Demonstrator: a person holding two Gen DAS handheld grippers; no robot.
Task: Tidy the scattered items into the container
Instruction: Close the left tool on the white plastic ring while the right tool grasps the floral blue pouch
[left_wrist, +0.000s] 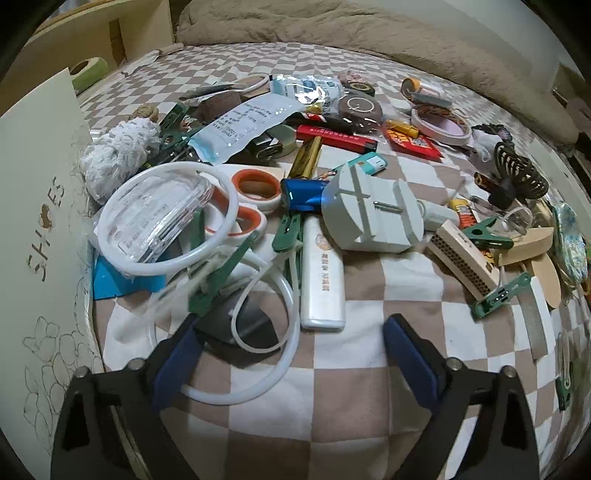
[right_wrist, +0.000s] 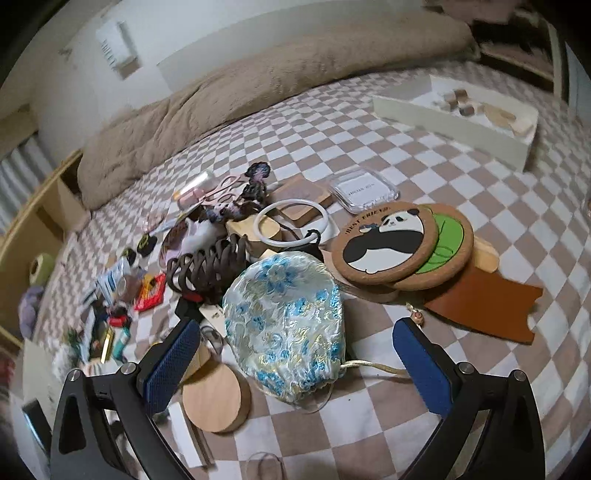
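My left gripper (left_wrist: 291, 343) hangs over the clutter with its jaws spread and nothing clamped; a loop of white tubing (left_wrist: 284, 354) and a dark flat piece lie between them, just short of a white tube-shaped bottle (left_wrist: 322, 273). Around it crowd a clear plastic case (left_wrist: 159, 218) ringed by a white hoop (left_wrist: 168, 221), orange-and-white scissors (left_wrist: 255, 188), a green clothes peg (left_wrist: 218, 273), a blue metallic item (left_wrist: 303, 192), a grey-white block tool (left_wrist: 373, 210) and a red lighter (left_wrist: 336, 138). A cream box lid printed "SHOES" (left_wrist: 44, 229) stands along the left edge.

My right gripper (right_wrist: 295, 350) is also released, its blue pads either side of a blue-flowered brocade pouch (right_wrist: 284, 325) without pressing it. A round wooden disc (right_wrist: 216, 398) lies by the left finger, a brown hair claw (right_wrist: 207, 266) and panda coaster (right_wrist: 384, 240) lie beyond, and a brown leather piece (right_wrist: 487, 306) is to the right. The container, a white open box (right_wrist: 454, 125), sits well apart at the far right with a few small blocks in it.

Everything rests on a brown-and-white checked bedsheet (right_wrist: 369, 424), with a beige blanket (right_wrist: 258, 96) bunched along the back below a pale wall.
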